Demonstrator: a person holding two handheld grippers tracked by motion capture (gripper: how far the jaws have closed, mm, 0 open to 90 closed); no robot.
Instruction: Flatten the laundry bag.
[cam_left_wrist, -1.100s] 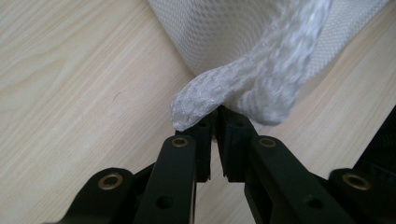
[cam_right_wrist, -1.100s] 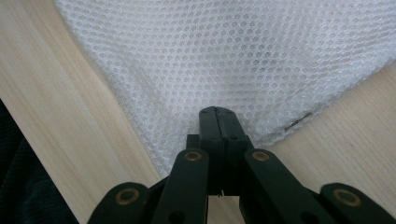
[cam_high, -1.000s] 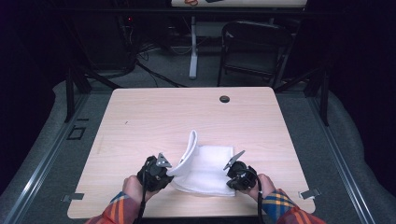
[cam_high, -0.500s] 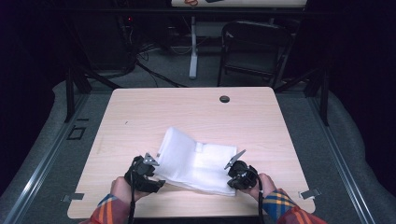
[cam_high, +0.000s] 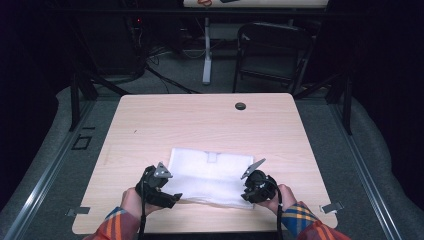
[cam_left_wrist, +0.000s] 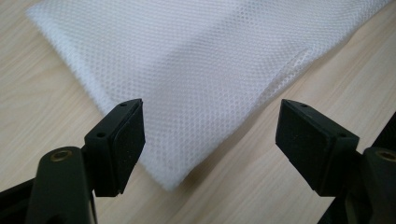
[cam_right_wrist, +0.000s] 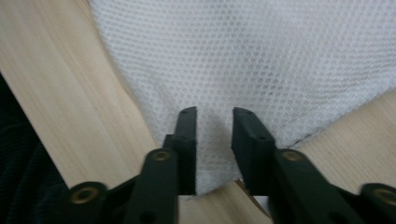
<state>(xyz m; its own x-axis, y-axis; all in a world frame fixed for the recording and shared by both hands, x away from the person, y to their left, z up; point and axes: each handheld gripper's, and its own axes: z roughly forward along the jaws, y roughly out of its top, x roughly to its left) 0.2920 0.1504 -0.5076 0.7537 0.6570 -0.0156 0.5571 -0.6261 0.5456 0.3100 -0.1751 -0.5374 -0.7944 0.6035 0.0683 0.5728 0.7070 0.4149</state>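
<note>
Left tool (cam_high: 172, 196) jaws just opened wide, right tool (cam_high: 246, 192) jaws just parted slightly

No readable text, label, brand, number or sign in any view. White mesh cloth (cam_high: 210, 175) carried small pale tab near far edge; too small and blurred to show print. In both gripper views, mesh weave plain, unmarked. Counter (cam_high: 200, 125) wood grain bare, no writing; dark round plug (cam_high: 240, 106) at far edge blank. Red-marked objects on far table (cam_high: 210, 2) cut off, illegible.
</note>
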